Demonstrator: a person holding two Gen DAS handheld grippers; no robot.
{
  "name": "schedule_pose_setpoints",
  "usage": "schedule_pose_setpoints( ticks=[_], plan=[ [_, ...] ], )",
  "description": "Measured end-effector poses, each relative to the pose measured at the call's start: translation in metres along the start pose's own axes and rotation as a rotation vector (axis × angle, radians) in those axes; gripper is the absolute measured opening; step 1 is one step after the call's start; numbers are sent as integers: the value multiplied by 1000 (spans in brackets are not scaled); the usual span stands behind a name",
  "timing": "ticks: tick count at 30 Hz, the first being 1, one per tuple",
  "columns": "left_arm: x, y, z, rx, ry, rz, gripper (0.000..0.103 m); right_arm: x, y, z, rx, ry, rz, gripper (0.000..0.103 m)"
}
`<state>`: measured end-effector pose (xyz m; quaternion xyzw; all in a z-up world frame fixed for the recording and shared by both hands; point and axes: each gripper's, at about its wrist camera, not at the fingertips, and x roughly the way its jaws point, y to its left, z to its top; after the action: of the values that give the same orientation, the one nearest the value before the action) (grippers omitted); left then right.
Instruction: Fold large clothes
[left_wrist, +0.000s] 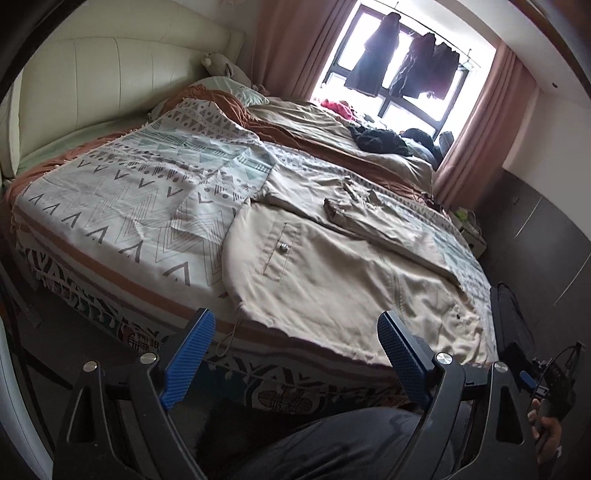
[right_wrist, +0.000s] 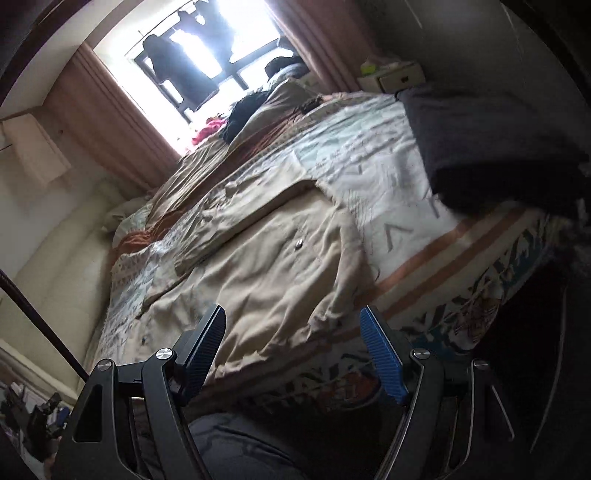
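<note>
Beige cotton jacket with a metal snap button (left_wrist: 332, 266) lies spread flat at the near edge of the bed with the patterned white and teal cover (left_wrist: 122, 206), hem touching that edge. Left gripper (left_wrist: 295, 354) and right gripper (right_wrist: 293, 350) hover before it, blue-padded jaws apart, holding nothing.

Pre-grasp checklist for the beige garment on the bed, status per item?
1. Left claw open, nothing in it: ok.
2. Right claw open, nothing in it: ok.
3. Garment spread on the bed: ok, though an upper part is already folded over.
4. Near hem reachable at the bed edge: ok.
5. Hem flat: not ok, wrinkled and ragged.
6. Dark cloth apart from the garment: ok.
</note>
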<state>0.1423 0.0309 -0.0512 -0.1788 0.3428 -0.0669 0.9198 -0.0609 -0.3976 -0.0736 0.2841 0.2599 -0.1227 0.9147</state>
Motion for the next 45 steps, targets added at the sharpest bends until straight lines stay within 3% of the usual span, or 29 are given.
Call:
schedule_pose_setpoints(
  ticks=[3,9,22,30,32,35,40,45],
  plan=[
    [5,8,-5,1,0,0,100,7,2,-5,-29,23,-37,84],
    [31,27,0,-42,28,13,100,38,11,2,-50,83,-112,85],
    [120,71,5,-186,158,-11,99,101,-5,20,-9,97,-110,85],
    [154,86,6,-248,213,-89,88,126,-36,26,125,93,-49,78],
    [162,89,6,-260,238,-98,77,132,-44,26,169,102,-26,72],
    [167,92,11,-271,238,-123,76,144,-50,22,232,125,19,65],
    [179,97,18,-316,273,-199,67,157,-49,21,271,132,91,65],
    [188,96,17,-398,329,-302,66,171,-46,17,295,187,171,65]
  ],
)
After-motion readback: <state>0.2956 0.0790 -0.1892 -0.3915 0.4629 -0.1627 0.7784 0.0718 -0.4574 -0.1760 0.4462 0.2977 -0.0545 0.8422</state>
